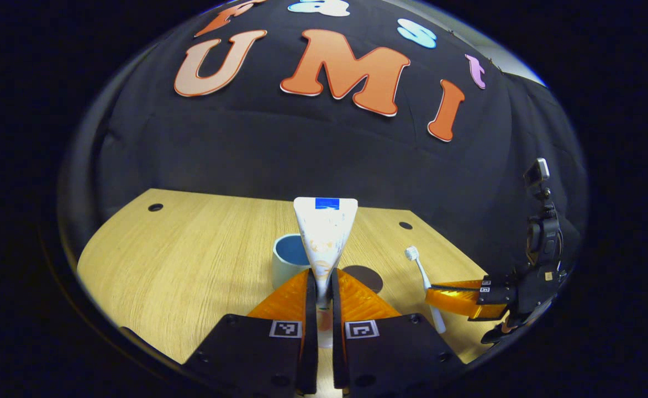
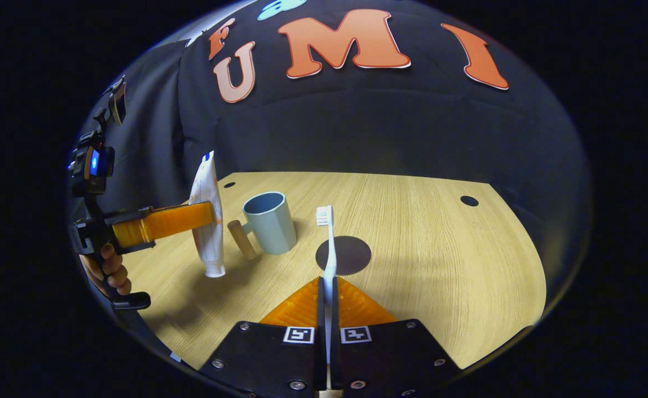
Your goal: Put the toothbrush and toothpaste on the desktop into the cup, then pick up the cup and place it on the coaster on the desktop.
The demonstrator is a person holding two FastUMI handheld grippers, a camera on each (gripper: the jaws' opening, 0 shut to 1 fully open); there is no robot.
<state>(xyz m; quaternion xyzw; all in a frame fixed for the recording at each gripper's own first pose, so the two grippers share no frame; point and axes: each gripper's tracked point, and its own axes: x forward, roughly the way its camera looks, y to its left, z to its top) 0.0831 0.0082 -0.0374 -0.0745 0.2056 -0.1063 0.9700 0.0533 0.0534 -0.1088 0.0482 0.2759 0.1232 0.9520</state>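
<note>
One desk (image 2: 412, 232) of pale wood lay ahead of both grippers, with one cup, one coaster, one tube and one brush. The cup (image 2: 271, 221) was pale blue, upright, with a wooden handle, and stood on the desk just ahead of the left gripper (image 1: 324, 276). The coaster (image 2: 343, 255) was a dark round disc, just ahead of the right gripper (image 2: 327, 287) and beside the cup. The tube (image 1: 324, 237), white with a blue end, stood cap down, clamped between the left fingers above the desk. The brush (image 2: 329, 249), white, stood bristles up, pinched between the right fingers.
</note>
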